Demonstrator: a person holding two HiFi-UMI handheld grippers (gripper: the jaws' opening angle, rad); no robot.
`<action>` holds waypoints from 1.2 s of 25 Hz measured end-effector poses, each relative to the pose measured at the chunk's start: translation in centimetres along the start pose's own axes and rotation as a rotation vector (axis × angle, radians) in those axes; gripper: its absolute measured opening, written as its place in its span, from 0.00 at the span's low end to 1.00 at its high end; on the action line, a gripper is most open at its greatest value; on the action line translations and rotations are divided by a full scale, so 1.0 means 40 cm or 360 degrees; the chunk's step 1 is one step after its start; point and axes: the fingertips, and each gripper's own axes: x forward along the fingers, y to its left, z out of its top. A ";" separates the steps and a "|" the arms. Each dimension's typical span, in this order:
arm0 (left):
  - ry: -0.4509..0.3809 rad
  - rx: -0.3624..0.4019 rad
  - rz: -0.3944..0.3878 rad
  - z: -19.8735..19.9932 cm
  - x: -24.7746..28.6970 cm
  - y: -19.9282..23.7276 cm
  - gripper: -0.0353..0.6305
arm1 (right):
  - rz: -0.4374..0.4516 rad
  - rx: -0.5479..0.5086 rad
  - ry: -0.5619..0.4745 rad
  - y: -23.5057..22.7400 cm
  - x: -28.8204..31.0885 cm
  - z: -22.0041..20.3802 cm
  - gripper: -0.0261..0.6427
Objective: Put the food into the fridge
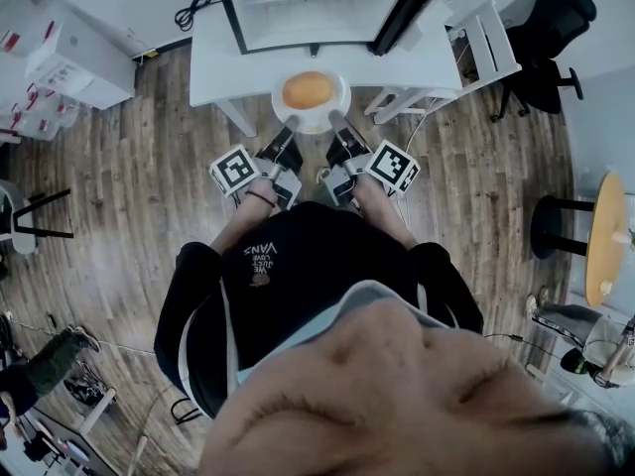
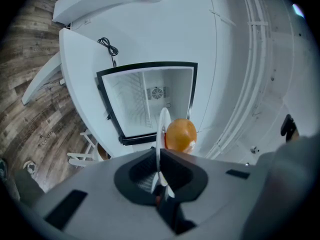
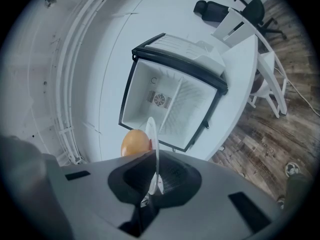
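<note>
**Plate before the fridge**

Above plank floor (image 1: pixel 149 186), a white tabletop (image 1: pixel 213 62) carries the open black-framed fridge (image 1: pixel 308 8), upper centre. Jaws of our left gripper (image 1: pixel 290 127) and right gripper (image 1: pixel 335 122) clamp the thin, stiff plate (image 1: pixel 327 115) by its near rim. On it sits smooth round orange food (image 1: pixel 309 90); we judge it rolls easily.

The plate (image 1: pixel 312 126) hangs at the front edge of the desk (image 1: pixel 223 67), with the left hand-held gripper (image 1: pixel 290 127) clamped on its left rim and the right hand-held gripper (image 1: pixel 335 121) on its right rim. The food (image 1: pixel 309 90) sits on the plate. Behind it, the fridge (image 1: pixel 308 8) stands on the desk. An office chair (image 1: pixel 551 38) is well off to the right.
</note>
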 end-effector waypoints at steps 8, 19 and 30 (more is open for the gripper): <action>-0.0049 -0.0002 0.0013 0.038 0.081 0.008 0.09 | 0.0078 0.0011 0.0037 -0.001 0.063 0.075 0.07; -0.0100 -0.0005 0.0048 0.086 0.183 0.027 0.09 | 0.0100 0.0030 0.0092 -0.032 0.139 0.166 0.07; -0.0188 0.0026 0.0094 0.118 0.277 0.050 0.09 | 0.0142 0.0035 0.0181 -0.064 0.202 0.256 0.07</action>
